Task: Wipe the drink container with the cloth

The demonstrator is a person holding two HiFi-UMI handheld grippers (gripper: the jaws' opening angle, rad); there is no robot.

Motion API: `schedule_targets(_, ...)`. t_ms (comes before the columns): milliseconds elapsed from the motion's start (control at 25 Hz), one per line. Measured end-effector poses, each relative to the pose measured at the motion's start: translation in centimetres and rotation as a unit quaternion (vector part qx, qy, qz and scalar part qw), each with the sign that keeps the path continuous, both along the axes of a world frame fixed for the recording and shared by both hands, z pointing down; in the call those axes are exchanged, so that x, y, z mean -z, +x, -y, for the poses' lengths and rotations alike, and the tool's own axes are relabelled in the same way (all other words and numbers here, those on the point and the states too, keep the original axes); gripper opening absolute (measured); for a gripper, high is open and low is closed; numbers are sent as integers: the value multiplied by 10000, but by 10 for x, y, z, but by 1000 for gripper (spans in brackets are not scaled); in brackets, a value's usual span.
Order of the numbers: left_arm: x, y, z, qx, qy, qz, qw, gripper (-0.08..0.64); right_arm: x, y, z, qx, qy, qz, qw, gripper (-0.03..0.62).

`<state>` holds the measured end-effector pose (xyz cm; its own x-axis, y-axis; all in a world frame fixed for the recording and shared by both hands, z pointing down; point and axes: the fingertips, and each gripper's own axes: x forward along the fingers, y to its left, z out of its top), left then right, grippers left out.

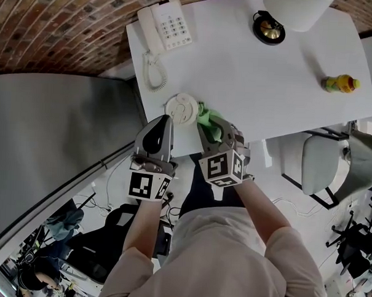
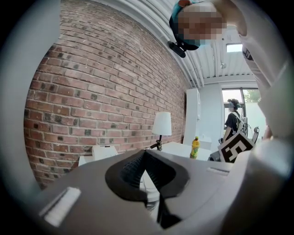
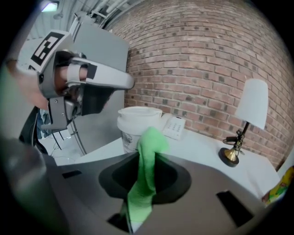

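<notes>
My right gripper (image 1: pixel 212 130) is clamping the green cloth (image 1: pixel 207 117) just beside the white lidded cup (image 1: pixel 180 108) at the tabletop's (image 1: pixel 251 74) near edge, my left gripper (image 1: pixel 163 124) is hovering, jaws together and empty, so wiping is seemingly only starting.

Cloth (image 3: pixel 148 151) green; drink container (image 3: pixel 138 120) white; table (image 1: pixel 250 86) white; bottle (image 1: pixel 340 83) yellow; brick wall (image 1: pixel 56 28) red-brown.
</notes>
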<state>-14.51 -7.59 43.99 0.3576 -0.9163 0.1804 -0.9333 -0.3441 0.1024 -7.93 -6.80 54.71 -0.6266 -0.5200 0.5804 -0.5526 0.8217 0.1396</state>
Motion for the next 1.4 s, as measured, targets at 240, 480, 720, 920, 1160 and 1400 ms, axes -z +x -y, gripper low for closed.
schedule_targets(240, -14, 9, 8, -107, -149, -87, 9998, 8, -1, -1, 1, 199, 165, -151, 9996, 66)
schedule_targets(480, -24, 12, 17, -109, -270, -118, 9995, 8, -3, -3, 1, 273, 148, -123, 9994, 66)
schedule_targets(720, -40, 13, 20, -43, -509, 211, 9985, 8, -2, -3, 0, 311, 171, -142, 9993, 66)
schedule_targets(920, -41, 19, 21, -149, -465, 449, 9978, 6, -3, -3, 3, 413, 277, -324, 9982, 66)
schedule_targets(1160, -40, 23, 20, -220, -491, 489, 9974, 6, -6, -4, 6, 682, 361, -584, 9953, 66)
schedule_targets(1400, -39, 22, 20, -48, -372, 257, 9990, 6, -25, -6, 8, 1053, 625, -1142, 9859, 66)
